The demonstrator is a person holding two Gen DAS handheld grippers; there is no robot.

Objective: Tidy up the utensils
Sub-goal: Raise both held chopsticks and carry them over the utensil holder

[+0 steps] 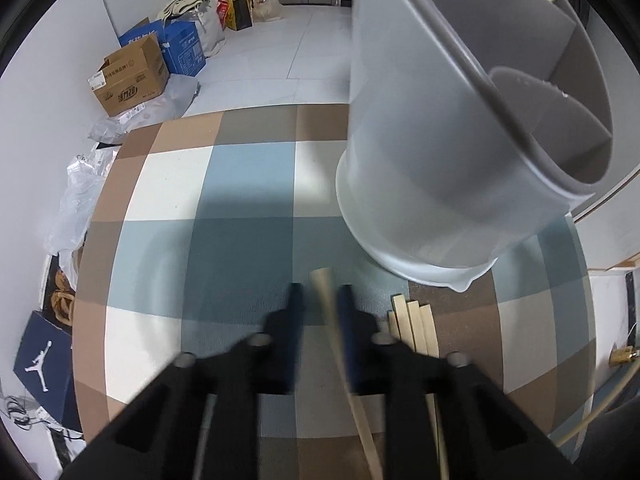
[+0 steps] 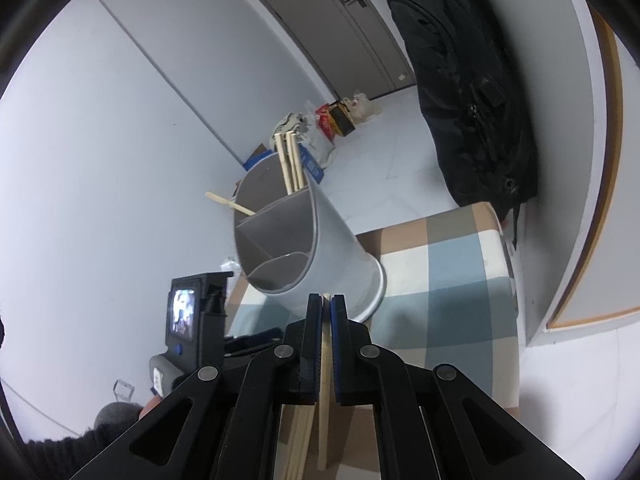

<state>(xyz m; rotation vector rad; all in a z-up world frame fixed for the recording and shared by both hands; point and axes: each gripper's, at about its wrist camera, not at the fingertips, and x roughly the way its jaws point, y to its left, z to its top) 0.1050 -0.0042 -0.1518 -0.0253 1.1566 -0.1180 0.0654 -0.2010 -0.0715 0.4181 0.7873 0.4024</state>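
Checked cloth (image 1: 248, 184), blue, tan and white squares, covers the table.

Grey holder (image 1: 420, 168): round, divided into compartments, standing on the cloth toward its far right corner in the left wrist view. In the right wrist view the holder (image 2: 320, 236) carries pale chopsticks (image 2: 290, 160) upright in its far compartment, and one wooden stick (image 2: 230, 202) leaning out over its left rim.

Left gripper (image 1: 320, 296): black fingers with blue pads, pointing steeply down at the cloth just in front of the holder's base. The picture shows a gap between the fingers, though it is blurred. One pale chopstick (image 1: 340, 344) runs through that gap, lying against the right pad; whether the left pad presses it cannot be told.

Loose chopsticks (image 1: 412, 324): a small bundle flat on the cloth, just right of the left gripper, near the holder's base.

Right gripper (image 2: 326, 300): jaws closed on a single chopstick (image 2: 325, 380), which is pinched flat between the blue pads and extends back under the gripper. Its tip sits just before the holder's lower wall.
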